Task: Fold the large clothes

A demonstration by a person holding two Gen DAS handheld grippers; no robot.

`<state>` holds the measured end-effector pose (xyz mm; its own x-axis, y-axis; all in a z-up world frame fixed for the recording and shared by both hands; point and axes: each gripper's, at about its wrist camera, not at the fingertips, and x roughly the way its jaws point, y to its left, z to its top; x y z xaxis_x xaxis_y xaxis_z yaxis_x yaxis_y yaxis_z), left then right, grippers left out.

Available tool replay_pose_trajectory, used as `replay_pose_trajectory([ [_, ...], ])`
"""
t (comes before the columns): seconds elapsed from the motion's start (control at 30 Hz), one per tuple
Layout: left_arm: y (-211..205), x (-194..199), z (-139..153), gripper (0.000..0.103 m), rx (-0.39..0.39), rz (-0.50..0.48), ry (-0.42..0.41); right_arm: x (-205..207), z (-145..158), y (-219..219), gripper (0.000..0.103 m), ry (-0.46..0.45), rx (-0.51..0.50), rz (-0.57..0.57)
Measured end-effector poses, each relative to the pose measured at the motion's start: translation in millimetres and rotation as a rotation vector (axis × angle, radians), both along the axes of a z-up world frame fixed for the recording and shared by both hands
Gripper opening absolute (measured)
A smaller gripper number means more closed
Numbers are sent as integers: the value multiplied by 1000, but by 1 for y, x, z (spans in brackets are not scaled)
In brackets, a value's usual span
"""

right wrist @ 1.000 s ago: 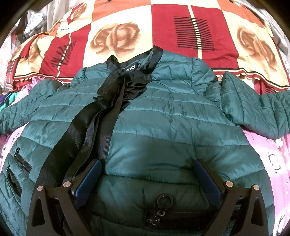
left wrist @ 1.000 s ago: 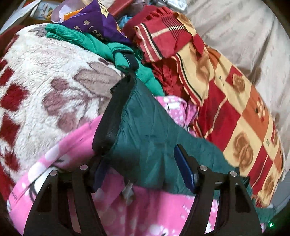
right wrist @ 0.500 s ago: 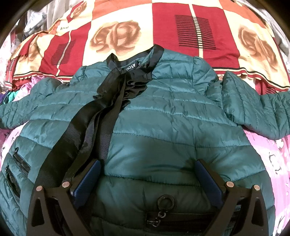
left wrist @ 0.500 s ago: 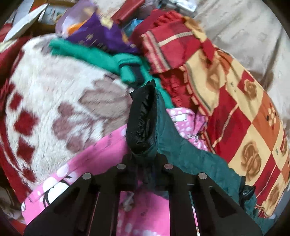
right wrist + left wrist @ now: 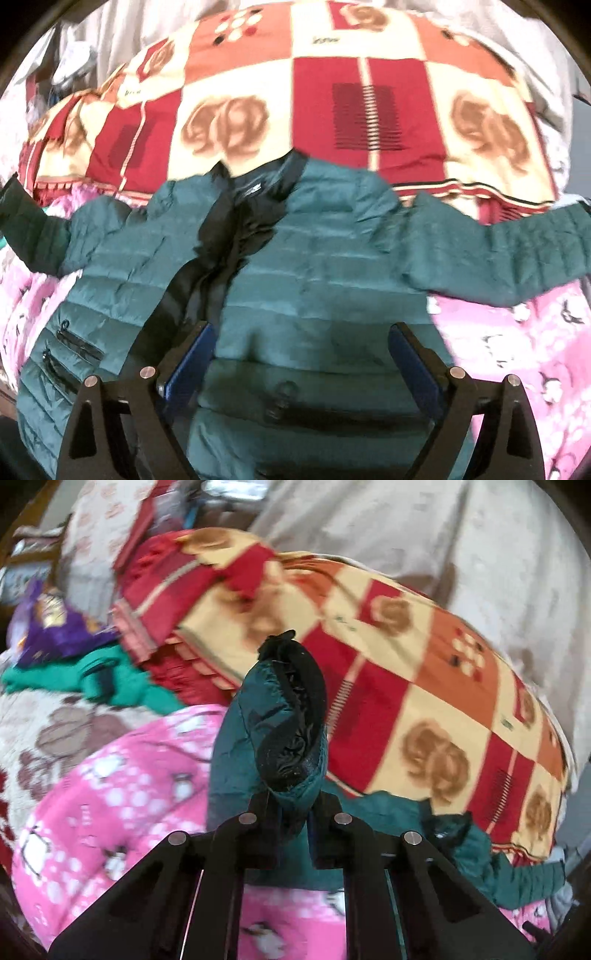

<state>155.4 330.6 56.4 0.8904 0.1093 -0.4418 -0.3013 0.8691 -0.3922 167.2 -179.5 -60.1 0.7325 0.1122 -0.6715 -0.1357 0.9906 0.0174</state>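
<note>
A dark green quilted jacket (image 5: 314, 266) with a black collar ribbon lies face up on a pink printed blanket (image 5: 517, 354), both sleeves spread out. My left gripper (image 5: 291, 812) is shut on the jacket's left sleeve cuff (image 5: 284, 716), which stands up dark green with a black lining, lifted off the bed. My right gripper (image 5: 301, 354) hovers over the jacket's lower front, its jaws wide and closing slightly. Its blue pads (image 5: 192, 358) press on nothing.
A red, cream and orange checked blanket (image 5: 424, 686) lies behind the jacket. At the left are a cream floral blanket (image 5: 48, 731), a bright green garment (image 5: 103, 679) and a purple cloth (image 5: 55, 627). Pale fabric (image 5: 406, 535) hangs at the back.
My left gripper shut on the sleeve cuff, then lifted it and carried it rightward. The right gripper rose a little above the jacket and its jaws narrowed slightly.
</note>
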Motion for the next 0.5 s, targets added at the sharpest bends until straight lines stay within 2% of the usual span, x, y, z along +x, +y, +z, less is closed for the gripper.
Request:
replay_pose_trajectory([
  [0.07,-19,8,7,9,12,-30,-3,-4,5,-14,94,12,8,-30],
  [0.23,-72,33,17,9,5,-109,-10,-14,15,-48,94,4,-57,-120],
  [0.5,-159,68,12,9,-4,-241,11,-13,-8,-96,94,76,-24,-180],
])
